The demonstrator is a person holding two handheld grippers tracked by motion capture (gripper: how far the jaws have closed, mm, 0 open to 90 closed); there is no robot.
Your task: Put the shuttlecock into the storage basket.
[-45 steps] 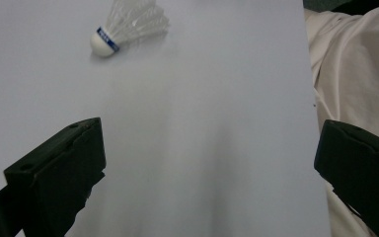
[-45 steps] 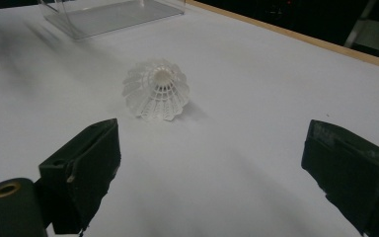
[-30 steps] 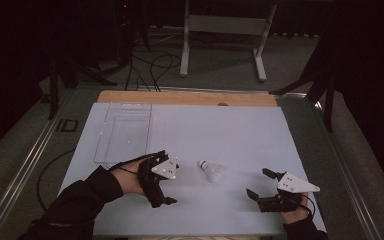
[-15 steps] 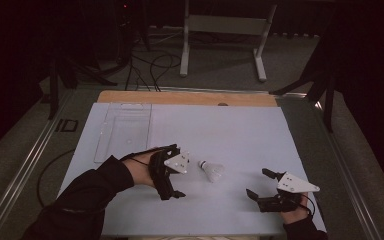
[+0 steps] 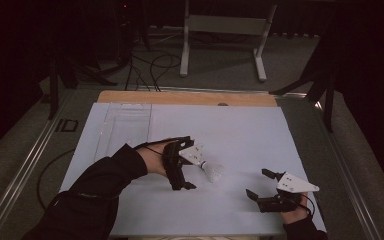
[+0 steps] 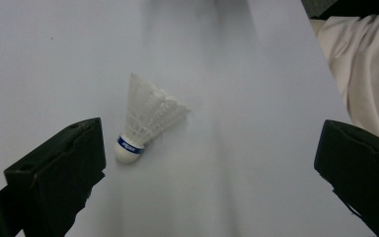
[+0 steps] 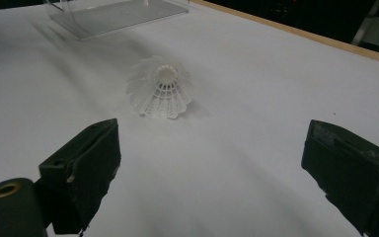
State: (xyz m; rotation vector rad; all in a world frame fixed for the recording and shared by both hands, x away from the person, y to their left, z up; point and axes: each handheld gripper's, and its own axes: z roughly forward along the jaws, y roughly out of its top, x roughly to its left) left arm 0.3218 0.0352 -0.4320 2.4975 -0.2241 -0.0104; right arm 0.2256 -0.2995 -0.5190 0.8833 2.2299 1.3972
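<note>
A white shuttlecock (image 5: 213, 171) lies on its side on the white table sheet (image 5: 230, 130). My left gripper (image 5: 192, 164) hovers just left of it, jaws open. In the left gripper view the shuttlecock (image 6: 145, 121) lies close ahead, its blue-banded cork pointing toward my left gripper (image 6: 209, 148), nearer the left-hand jaw and untouched. My right gripper (image 5: 258, 183) rests open near the front right of the sheet. In the right gripper view my right gripper (image 7: 212, 148) faces the shuttlecock (image 7: 162, 94) from a distance, nothing between its jaws.
A clear plastic tray (image 5: 125, 125) lies flat at the back left of the sheet, and the same clear tray (image 7: 113, 12) shows in the right gripper view. A wooden table edge (image 5: 190, 97) runs along the back. White cloth (image 6: 365, 64) hangs past the sheet's edge.
My left gripper has moved right across the sheet, closing in on the shuttlecock. The right gripper and the shuttlecock have stayed put.
</note>
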